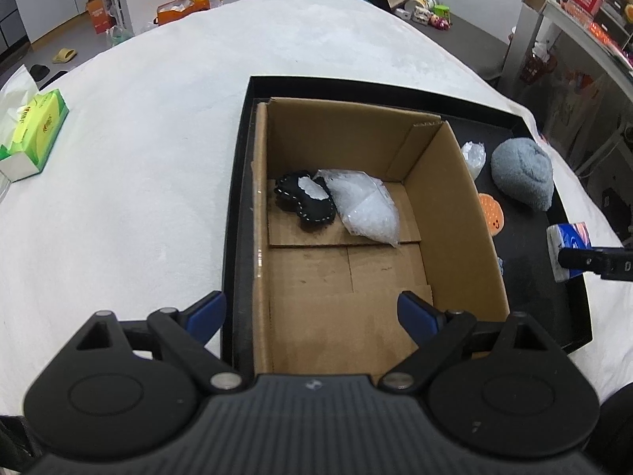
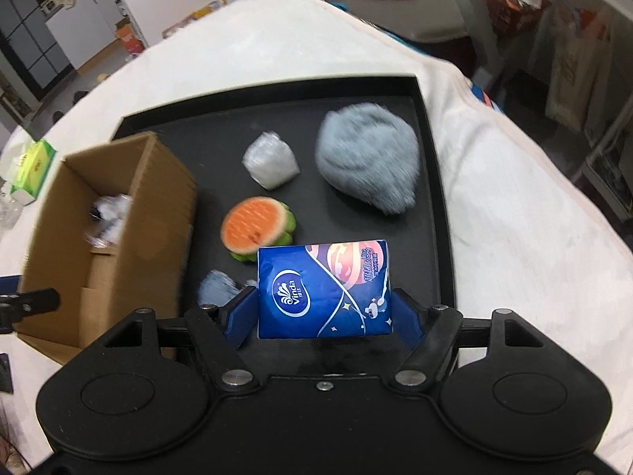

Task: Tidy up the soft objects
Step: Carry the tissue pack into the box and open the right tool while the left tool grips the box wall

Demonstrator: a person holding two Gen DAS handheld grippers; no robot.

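My right gripper (image 2: 324, 308) is shut on a blue tissue pack (image 2: 323, 289), lifted above the black tray (image 2: 431, 182); the same tissue pack (image 1: 567, 251) shows at the right edge of the left wrist view. On the tray lie a grey fluffy ball (image 2: 368, 156), a clear plastic bundle (image 2: 271, 164), a watermelon-slice toy (image 2: 257, 227) and a small bluish item (image 2: 215, 287). The cardboard box (image 1: 447, 213) stands in the tray's left part and holds a black pouch (image 1: 306, 204) and a bubble-wrap bag (image 1: 366, 208). My left gripper (image 1: 310, 308) hangs open over the box's near end.
A green tissue box (image 1: 33, 134) lies on the white cloth (image 1: 138, 158) at the far left. Beyond the table are floor clutter, cartons and a shelf unit (image 1: 585, 31) at the right.
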